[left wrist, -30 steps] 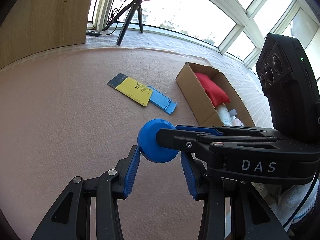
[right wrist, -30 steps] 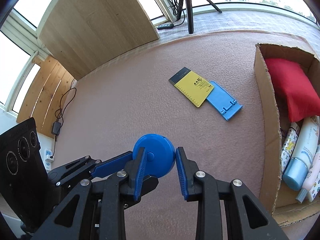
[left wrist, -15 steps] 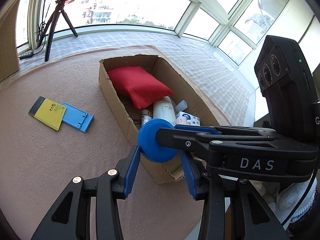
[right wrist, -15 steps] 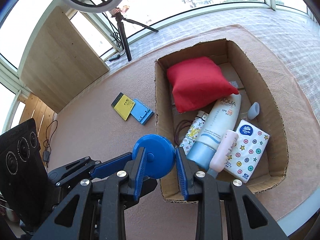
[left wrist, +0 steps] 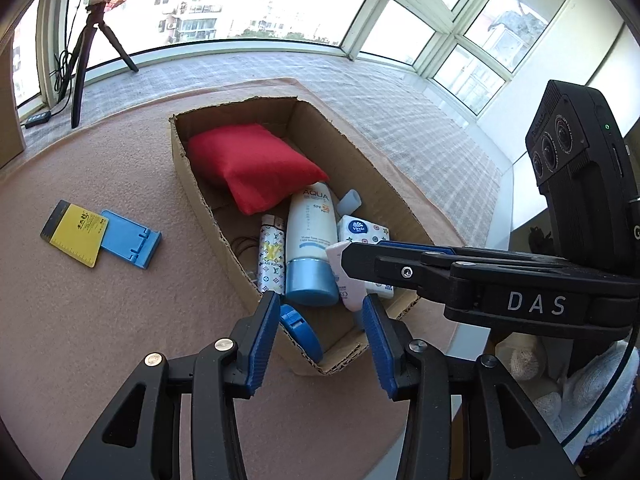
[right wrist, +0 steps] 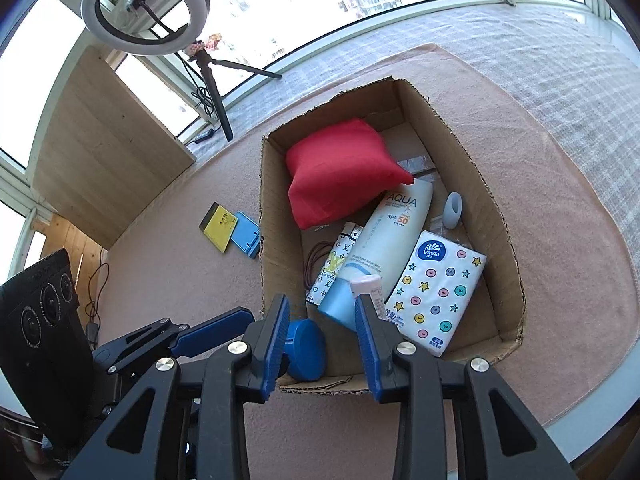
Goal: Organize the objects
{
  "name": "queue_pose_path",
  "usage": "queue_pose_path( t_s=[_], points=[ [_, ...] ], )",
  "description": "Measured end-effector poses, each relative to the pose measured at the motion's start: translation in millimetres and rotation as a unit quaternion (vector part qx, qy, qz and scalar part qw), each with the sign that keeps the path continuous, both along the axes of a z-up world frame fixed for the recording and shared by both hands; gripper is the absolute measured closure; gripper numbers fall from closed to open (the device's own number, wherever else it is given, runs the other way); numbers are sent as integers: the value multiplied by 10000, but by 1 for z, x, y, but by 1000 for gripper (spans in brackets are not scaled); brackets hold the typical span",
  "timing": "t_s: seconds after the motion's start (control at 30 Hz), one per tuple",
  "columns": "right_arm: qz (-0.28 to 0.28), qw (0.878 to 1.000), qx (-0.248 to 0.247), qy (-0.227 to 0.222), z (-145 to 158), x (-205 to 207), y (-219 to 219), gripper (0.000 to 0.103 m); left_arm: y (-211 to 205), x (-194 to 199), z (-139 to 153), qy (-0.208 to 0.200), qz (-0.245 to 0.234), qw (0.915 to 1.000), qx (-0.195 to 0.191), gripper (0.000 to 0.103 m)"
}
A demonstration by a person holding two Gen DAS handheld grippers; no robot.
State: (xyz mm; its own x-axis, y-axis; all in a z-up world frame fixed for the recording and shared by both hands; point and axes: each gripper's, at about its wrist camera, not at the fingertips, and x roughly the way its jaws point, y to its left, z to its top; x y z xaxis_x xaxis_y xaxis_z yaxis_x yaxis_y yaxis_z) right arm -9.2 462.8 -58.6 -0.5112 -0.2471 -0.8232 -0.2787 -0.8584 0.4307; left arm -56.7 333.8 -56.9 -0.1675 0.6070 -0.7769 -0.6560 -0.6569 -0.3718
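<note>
Cardboard box [right wrist: 496, 216] holding one red cushion [right wrist: 340, 176], one blue disc [right wrist: 306, 348] (near corner), both tongs [left wrist: 320, 336] [right wrist: 322, 328] open.

both grippers, left [left wrist: 320, 330] & right [right wrist: 322, 336], side by side w/ jaws spread wide, holding nothing.

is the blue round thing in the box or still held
In the box. The blue round case rests in the near corner of the cardboard box, beside the right gripper, whose fingers stand apart.

Sunlit home balcony room.
Bay windows [left wrist: 280, 8] wrapped the counter's [right wrist: 500, 92] far edge; a ring light [right wrist: 145, 8] stood there.
</note>
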Motion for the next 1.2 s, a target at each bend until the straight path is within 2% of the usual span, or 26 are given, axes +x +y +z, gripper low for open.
queue_pose_path(
  t_s=[0.1,0.17,0.3,0.37,0.5,0.63,0.77,0.9,1.2],
  points=[
    [83,10000,9,-6,0,-1,-4,72,-9,-1,0,20,87,9999,-55,50],
    [149,9999,25,0,1,-2,-8,72,-18,-1,-1,31,191,9998,-99,34],
    [318,9995,32,-5,2,-8,-21,65,-44,-3,-6,-2,453,9988,-207,30],
    [422,9991,80,-9,3,-13,-29,64,-60,-4,-8,-7,637,9976,-279,24],
    [676,9976,172,25,6,-24,-48,63,-97,-9,-10,-20,1049,9937,-405,23],
    [979,9945,373,56,9,-39,-71,57,-131,-13,-10,17,1456,9878,-552,22],
    [1303,9895,618,86,11,-54,-96,53,-162,-15,-7,74,1802,9813,-677,16],
    [1560,9841,845,64,10,-71,-116,52,-187,-13,-1,189,2065,9753,-760,15],
    [1812,9786,975,82,9,-107,-144,50,-227,-11,6,347,2463,9645,-892,14]
  ],
)
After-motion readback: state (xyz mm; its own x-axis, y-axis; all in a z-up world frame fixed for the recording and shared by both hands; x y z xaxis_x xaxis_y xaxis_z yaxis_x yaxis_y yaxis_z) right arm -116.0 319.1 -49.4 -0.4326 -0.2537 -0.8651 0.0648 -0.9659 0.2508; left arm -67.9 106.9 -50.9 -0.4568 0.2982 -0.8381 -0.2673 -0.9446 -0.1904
